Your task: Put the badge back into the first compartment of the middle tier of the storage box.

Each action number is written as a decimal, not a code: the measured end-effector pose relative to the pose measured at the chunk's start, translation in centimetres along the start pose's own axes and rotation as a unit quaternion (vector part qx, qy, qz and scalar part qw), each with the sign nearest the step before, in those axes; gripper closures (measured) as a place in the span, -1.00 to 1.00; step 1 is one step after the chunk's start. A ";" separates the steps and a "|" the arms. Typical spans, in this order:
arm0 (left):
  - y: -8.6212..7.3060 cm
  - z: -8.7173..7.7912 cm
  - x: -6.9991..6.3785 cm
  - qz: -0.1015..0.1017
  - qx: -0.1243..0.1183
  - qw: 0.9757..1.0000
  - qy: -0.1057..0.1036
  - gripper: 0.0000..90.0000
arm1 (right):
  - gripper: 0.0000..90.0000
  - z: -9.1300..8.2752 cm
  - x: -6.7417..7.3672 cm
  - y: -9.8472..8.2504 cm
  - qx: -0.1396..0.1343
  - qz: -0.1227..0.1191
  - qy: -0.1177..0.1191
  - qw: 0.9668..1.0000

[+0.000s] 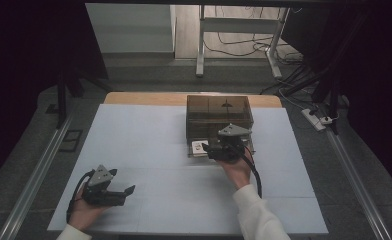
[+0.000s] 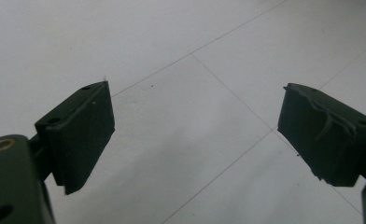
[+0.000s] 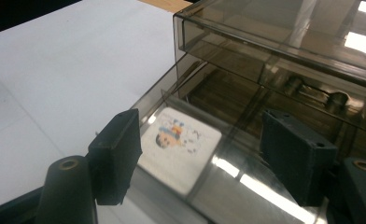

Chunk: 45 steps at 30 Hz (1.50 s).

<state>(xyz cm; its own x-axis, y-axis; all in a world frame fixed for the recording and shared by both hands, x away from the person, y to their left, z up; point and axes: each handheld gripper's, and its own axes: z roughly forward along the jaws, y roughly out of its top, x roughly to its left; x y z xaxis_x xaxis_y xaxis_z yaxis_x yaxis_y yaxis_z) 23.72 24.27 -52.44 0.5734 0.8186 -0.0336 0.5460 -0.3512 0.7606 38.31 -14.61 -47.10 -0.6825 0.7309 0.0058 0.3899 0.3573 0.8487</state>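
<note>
A smoked plastic box (image 1: 219, 117) sits at the upper middle of the white bench (image 1: 149, 135), its bottom drawer (image 3: 246, 177) pulled out toward the person. In the drawer lies a small white card (image 3: 179, 149) with a cartoon print, at centre frame in the right gripper view. The right tongs (image 1: 207, 148) hover at the drawer front, jaws partly apart, the card lying beyond them and nothing gripped. The left tongs (image 1: 129, 192) rest at lower left of the high view, wide open over bare bench, holding nothing. By my reading the drawer is already open with the card inside; what remains is either lifting the card out or pushing the drawer shut.
</note>
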 end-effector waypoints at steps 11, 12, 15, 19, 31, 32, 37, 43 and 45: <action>0.1 0.2 0.0 0.000 0.001 1.000 -0.001 -0.75 | -0.35 -2.0 -0.6 -1.5 0.002 -0.004 0.012 1.000; 0.1 0.2 0.0 0.000 0.001 1.000 -0.001 -0.75 | -0.35 -2.0 -0.6 -1.6 0.002 -0.004 0.013 1.000; 0.1 0.2 0.0 0.000 0.001 1.000 -0.001 -0.75 | -0.35 -2.5 -0.8 -2.1 0.005 -0.008 0.013 1.000; 0.1 0.3 0.1 0.001 0.003 1.000 -0.001 -0.75 | -0.35 -3.2 -1.0 -2.9 0.008 -0.015 0.017 1.000; 0.1 0.4 -0.1 0.002 0.004 1.000 -0.003 -0.75 | -0.37 -6.4 -1.6 -5.0 0.001 -0.028 0.028 0.999; 0.2 0.4 -0.1 0.002 0.004 1.000 -0.003 -0.75 | -0.37 -6.7 -1.7 -5.2 -0.002 -0.027 0.030 0.999; 0.2 0.5 -0.2 0.006 0.006 1.000 -0.003 -0.75 | -0.38 -8.4 -2.1 -6.7 -0.009 -0.031 0.035 0.999; 0.3 0.5 0.0 0.001 0.002 1.000 -0.004 -0.75 | -0.39 -10.0 -3.3 -7.6 -0.021 -0.027 0.036 0.999; 0.2 0.4 -0.1 0.005 0.002 1.000 -0.004 -0.75 | -0.40 -10.5 -3.5 -8.2 -0.021 -0.030 0.039 0.999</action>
<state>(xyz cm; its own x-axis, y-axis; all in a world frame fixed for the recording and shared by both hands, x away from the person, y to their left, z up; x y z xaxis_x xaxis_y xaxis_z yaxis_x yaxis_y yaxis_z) 24.05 23.92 -52.53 0.5833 0.8117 -0.0313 0.5435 -0.3613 0.7577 31.01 -26.20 -48.50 -0.7506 0.6608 -0.0070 0.3208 0.3736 0.8704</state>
